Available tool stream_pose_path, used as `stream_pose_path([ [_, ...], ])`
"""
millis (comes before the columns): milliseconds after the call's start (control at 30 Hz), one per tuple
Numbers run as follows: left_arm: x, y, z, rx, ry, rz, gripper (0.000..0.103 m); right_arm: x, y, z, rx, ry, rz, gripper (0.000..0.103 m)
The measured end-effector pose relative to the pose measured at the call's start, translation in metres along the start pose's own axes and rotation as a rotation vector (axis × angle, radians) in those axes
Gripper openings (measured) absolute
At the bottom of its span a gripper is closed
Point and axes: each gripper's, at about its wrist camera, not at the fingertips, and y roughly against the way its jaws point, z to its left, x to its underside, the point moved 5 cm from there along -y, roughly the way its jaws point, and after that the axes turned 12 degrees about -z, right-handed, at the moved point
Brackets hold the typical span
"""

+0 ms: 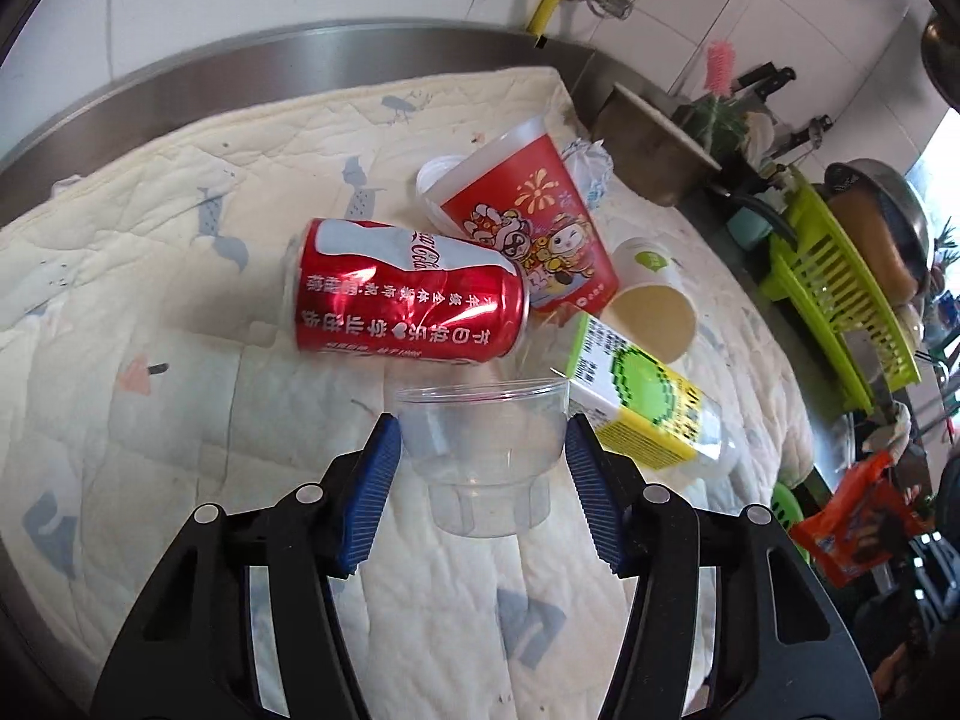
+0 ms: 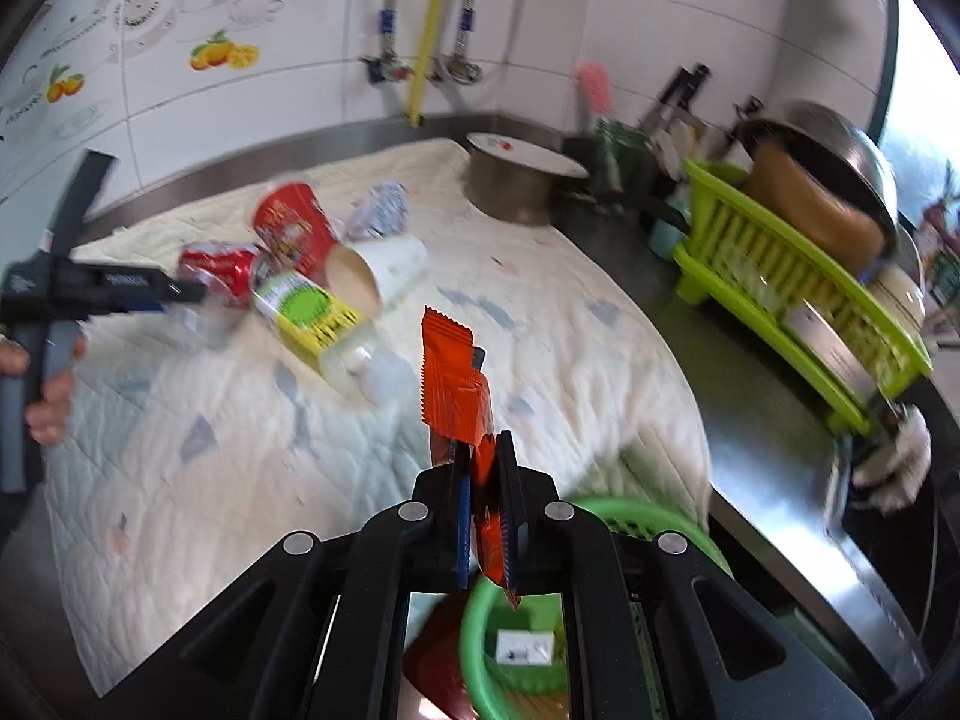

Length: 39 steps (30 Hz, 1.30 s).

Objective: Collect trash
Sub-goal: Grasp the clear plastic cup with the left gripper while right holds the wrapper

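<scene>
A clear plastic cup (image 1: 483, 462) sits clamped between the blue pads of the left gripper (image 1: 483, 450), just above the quilted cloth (image 1: 150, 312) on the tabletop. Just beyond lie a dented red can (image 1: 408, 294) and a red paper cup (image 1: 528, 216). The right gripper (image 2: 483, 468) is clenched on an orange wrapper (image 2: 456, 384), above a green basket (image 2: 480, 618).

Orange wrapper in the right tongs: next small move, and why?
Probably carry it a little further over the green basket and then open. The right tongs are shut on the orange wrapper, and the basket sits just below them with some trash already inside.
</scene>
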Motion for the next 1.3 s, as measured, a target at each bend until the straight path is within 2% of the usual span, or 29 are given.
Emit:
stream_pose_path([
  [300, 0.015, 0.047, -0.028, 0.059, -0.047, -0.045, 0.056, 0.052, 0.01, -0.042, 0.068, -0.059, 0.083, 0.008],
  [500, 0.025, 0.063, -0.049, 0.091, -0.069, -0.06, 0.056, 0.066, 0.016, -0.054, 0.088, -0.063, 0.107, 0.008],
  [867, 0.036, 0.076, -0.068, 0.116, -0.086, -0.075, 0.056, 0.076, 0.025, -0.056, 0.102, -0.014, 0.12, 0.008],
  [1300, 0.039, 0.091, -0.056, 0.099, -0.071, -0.097, 0.056, 0.062, 0.034, -0.028, 0.058, 0.034, 0.086, 0.008],
])
